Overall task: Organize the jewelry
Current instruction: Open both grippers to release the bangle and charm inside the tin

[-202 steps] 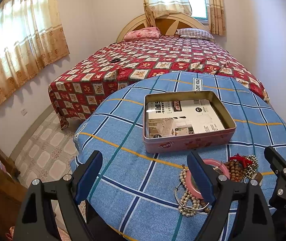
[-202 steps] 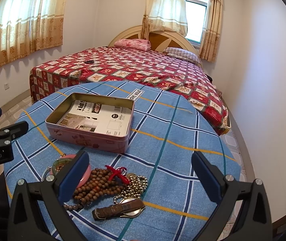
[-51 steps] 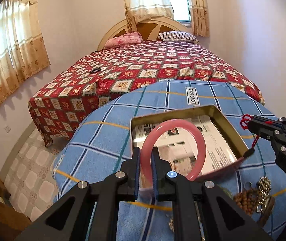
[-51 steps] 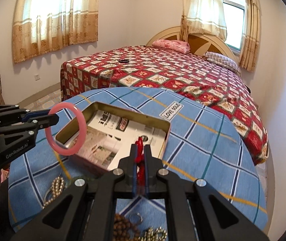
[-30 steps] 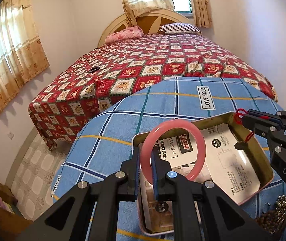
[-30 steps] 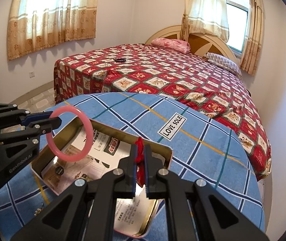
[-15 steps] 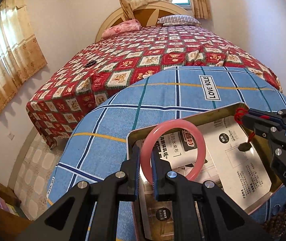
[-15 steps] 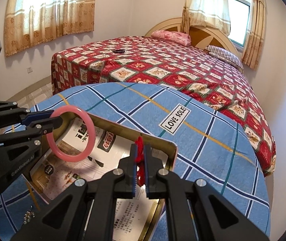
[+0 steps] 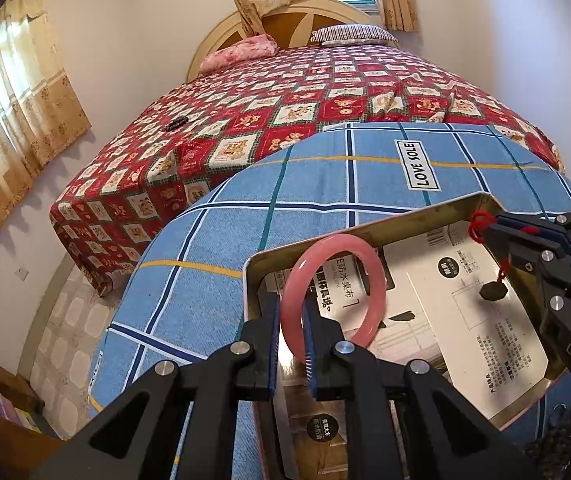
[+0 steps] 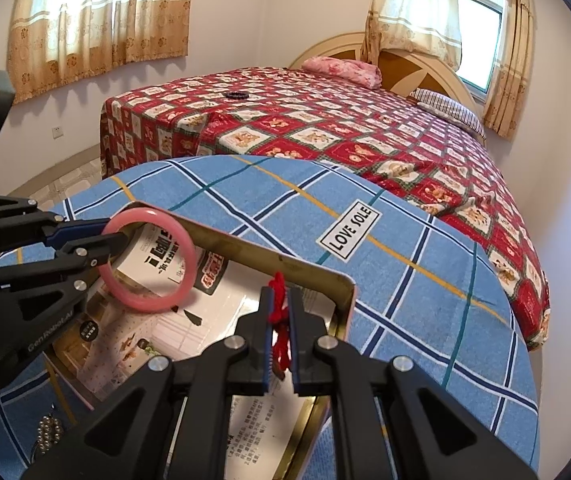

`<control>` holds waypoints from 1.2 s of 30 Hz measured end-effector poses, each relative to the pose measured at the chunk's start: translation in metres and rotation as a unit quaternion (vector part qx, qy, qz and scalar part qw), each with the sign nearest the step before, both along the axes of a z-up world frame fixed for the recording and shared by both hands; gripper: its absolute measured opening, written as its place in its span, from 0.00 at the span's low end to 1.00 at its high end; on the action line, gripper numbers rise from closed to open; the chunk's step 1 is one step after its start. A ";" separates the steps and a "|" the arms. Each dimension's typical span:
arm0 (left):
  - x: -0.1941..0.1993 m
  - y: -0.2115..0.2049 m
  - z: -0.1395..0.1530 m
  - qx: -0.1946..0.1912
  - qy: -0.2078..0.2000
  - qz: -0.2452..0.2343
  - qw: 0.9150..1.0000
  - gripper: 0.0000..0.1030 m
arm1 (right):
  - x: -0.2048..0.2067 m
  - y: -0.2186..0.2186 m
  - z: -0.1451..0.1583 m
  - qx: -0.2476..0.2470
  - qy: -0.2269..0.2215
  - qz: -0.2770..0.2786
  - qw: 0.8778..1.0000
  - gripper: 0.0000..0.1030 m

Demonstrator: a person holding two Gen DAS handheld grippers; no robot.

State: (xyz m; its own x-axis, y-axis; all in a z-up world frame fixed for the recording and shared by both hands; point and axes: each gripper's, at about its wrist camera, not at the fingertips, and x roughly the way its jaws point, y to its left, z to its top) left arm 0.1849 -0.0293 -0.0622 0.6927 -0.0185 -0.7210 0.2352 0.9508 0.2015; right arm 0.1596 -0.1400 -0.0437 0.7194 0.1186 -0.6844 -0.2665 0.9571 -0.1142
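Jaws of the left gripper (image 9: 290, 322) stand nearly together, clamped on the rim of a pink bangle (image 9: 333, 288) that rises upright above the near-left corner of an open tin box (image 9: 253, 276). In this left wrist view the box's gold rim runs just beside the bangle, and the paper liner (image 9: 477, 320) inside lies mostly bare, leaving open room below. The right gripper (image 9: 485, 232) reaches in from the right over the far corner, pinching a red cord (image 9: 475, 226) from which a small dark pendant (image 9: 492, 290) hangs above the liner. Beaded jewelry (image 9: 557, 448) lies on the table (image 9: 205, 248) past the box's right edge.

In the right wrist view, the right gripper's (image 10: 279, 312) jaws are pressed together on the red cord (image 10: 279, 302), close to the box's far corner (image 10: 345, 280). The left gripper (image 10: 119, 236) holds the bangle (image 10: 151, 260) over the box's left side, well apart from the cord. Metal beads (image 10: 47, 432) sit on the blue checked cloth at lower left; a bed (image 10: 325, 120) stands beyond the table.
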 end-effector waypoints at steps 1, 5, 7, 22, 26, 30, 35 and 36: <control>0.000 0.000 0.000 0.000 0.001 -0.001 1.000 0.11 | 0.000 0.000 0.000 0.001 0.000 0.000 1.000 0.08; -0.001 -0.001 0.002 0.006 -0.001 -0.002 1.000 0.14 | -0.002 -0.003 -0.001 0.006 -0.001 -0.004 1.000 0.13; -0.002 -0.001 0.004 0.006 -0.004 0.004 1.000 0.29 | -0.004 -0.004 0.000 0.009 -0.002 -0.005 1.000 0.20; -0.013 0.001 0.013 0.017 -0.029 0.016 0.999 0.67 | -0.014 -0.012 0.004 0.007 -0.014 -0.024 1.000 0.55; -0.014 0.003 0.013 0.016 -0.028 0.019 0.999 0.67 | -0.016 -0.011 0.004 0.005 -0.015 -0.023 1.000 0.55; -0.017 0.004 0.014 0.017 -0.028 0.019 0.999 0.67 | -0.018 -0.010 0.004 0.005 -0.016 -0.023 1.000 0.59; -0.023 0.006 0.015 0.011 -0.026 0.023 0.999 0.67 | -0.025 -0.009 0.006 0.002 -0.017 -0.023 1.000 0.60; -0.025 0.007 0.015 0.010 -0.025 0.022 0.999 0.67 | -0.024 -0.009 0.006 0.002 -0.017 -0.022 1.000 0.60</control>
